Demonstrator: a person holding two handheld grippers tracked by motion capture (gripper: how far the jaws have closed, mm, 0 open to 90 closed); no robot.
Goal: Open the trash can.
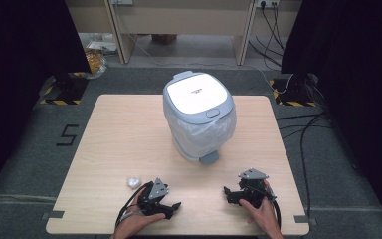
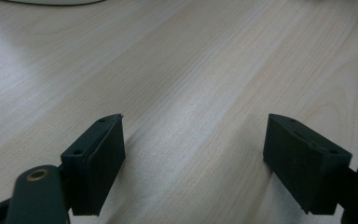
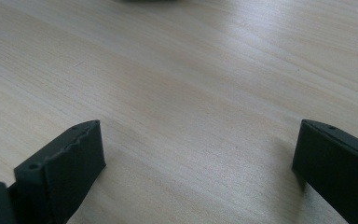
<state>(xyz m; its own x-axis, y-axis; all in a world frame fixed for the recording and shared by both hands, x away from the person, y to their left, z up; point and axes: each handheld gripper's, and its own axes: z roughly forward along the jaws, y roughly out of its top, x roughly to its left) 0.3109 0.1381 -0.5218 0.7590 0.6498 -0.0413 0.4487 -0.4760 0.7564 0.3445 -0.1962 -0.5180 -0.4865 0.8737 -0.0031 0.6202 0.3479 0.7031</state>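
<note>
A grey-and-white pedal bin (image 1: 199,113) with a clear liner bag stands in the middle of the wooden table (image 1: 124,129), its lid closed and its pedal (image 1: 209,158) facing me. A small crumpled white wad (image 1: 133,182) lies near the front left. My left gripper (image 1: 174,206) rests on the table just right of the wad, open with nothing between its jaws; its fingers (image 2: 95,165) stand wide apart over bare wood. My right gripper (image 1: 227,192) lies at the front right, also open and empty, with its fingers (image 3: 70,168) spread over bare wood.
Bare tabletop surrounds the bin on all sides. Black curtains hang at both sides. Cables (image 1: 303,134) run over the floor at the right, and stand bases with hazard tape (image 1: 59,94) sit beyond the far corners.
</note>
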